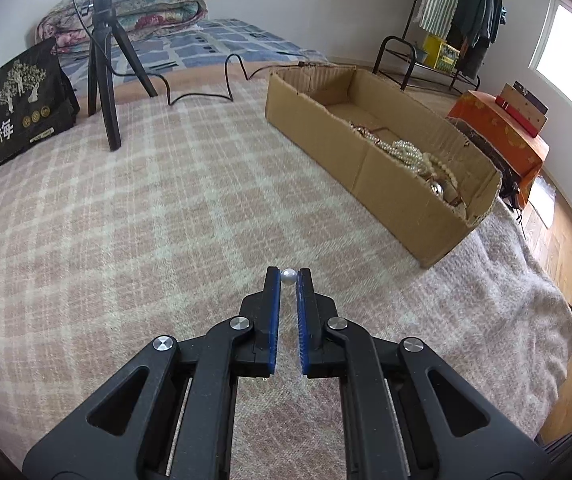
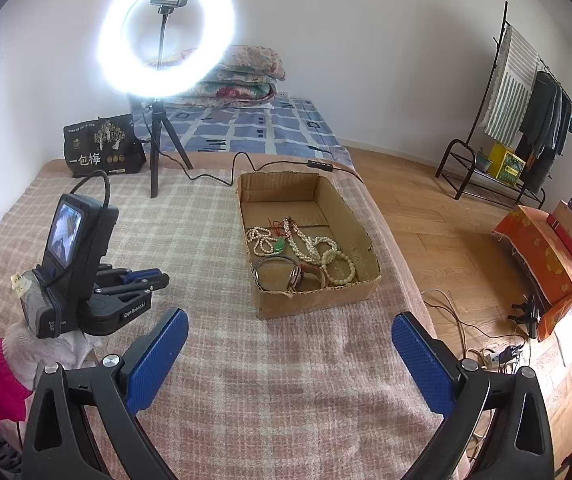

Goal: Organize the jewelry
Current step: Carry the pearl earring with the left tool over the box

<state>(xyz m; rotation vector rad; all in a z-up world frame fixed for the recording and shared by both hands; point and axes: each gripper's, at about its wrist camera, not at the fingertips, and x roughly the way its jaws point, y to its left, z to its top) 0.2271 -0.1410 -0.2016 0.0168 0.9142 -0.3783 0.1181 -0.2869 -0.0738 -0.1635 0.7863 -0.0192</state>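
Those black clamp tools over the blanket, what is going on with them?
A person is sorting jewelry with two hand-held grippers. The left gripper is shut on a small pearl bead pinched at its tips above the checked blanket. The right gripper is open and holds nothing. The cardboard box beside them already holds bead necklaces and bangles.
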